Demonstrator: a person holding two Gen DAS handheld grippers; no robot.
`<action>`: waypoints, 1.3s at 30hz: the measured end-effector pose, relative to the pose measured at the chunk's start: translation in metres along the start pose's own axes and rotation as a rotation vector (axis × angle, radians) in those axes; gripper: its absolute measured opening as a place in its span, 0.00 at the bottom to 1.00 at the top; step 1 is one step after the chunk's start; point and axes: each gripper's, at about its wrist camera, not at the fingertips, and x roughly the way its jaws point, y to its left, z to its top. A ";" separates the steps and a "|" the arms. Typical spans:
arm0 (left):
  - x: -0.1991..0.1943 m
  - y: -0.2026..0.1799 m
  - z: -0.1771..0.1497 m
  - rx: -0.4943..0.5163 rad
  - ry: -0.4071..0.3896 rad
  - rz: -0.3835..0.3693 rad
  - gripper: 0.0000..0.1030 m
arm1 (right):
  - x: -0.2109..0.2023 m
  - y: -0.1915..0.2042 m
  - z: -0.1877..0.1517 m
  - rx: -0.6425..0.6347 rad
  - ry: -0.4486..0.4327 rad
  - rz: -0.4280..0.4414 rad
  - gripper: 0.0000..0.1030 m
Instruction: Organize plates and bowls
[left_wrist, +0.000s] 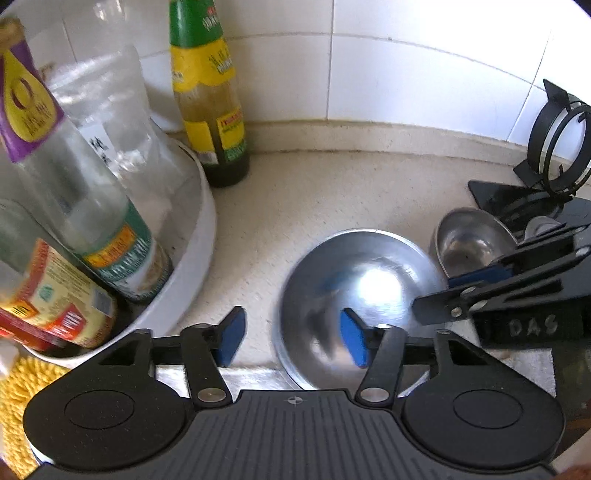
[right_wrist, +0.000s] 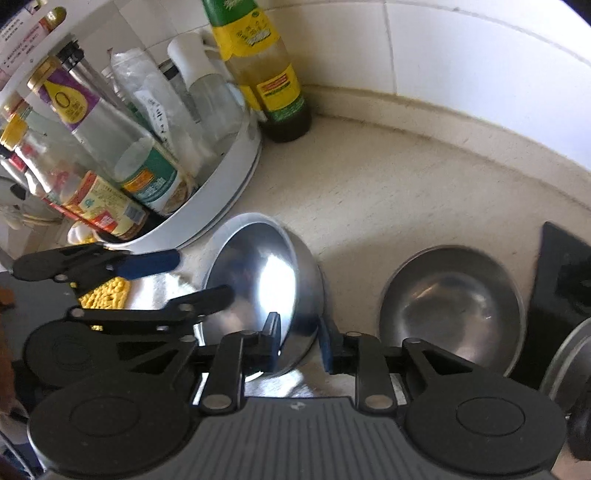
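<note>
Two steel bowls sit on the pale counter near the tiled wall. The bigger bowl (left_wrist: 364, 295) lies at the counter's front edge, just beside a white tray (left_wrist: 199, 236) crowded with bottles; the smaller bowl (right_wrist: 452, 306) rests to its right, apart from it. The left gripper (left_wrist: 293, 341) stands partly open around the big bowl's near rim, pads not pressing. The right gripper (right_wrist: 299, 341) straddles that bowl's right rim with a narrow gap, holding nothing that I can tell.
</note>
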 end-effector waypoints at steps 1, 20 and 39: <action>-0.003 0.002 0.000 -0.003 -0.010 0.001 0.70 | -0.004 -0.001 0.001 0.001 -0.007 -0.002 0.47; -0.005 -0.063 0.017 0.131 -0.032 -0.106 0.80 | -0.056 -0.067 -0.035 0.130 -0.091 -0.081 0.47; 0.055 -0.110 0.061 0.183 0.066 -0.146 0.84 | -0.045 -0.140 -0.059 0.346 -0.075 -0.050 0.53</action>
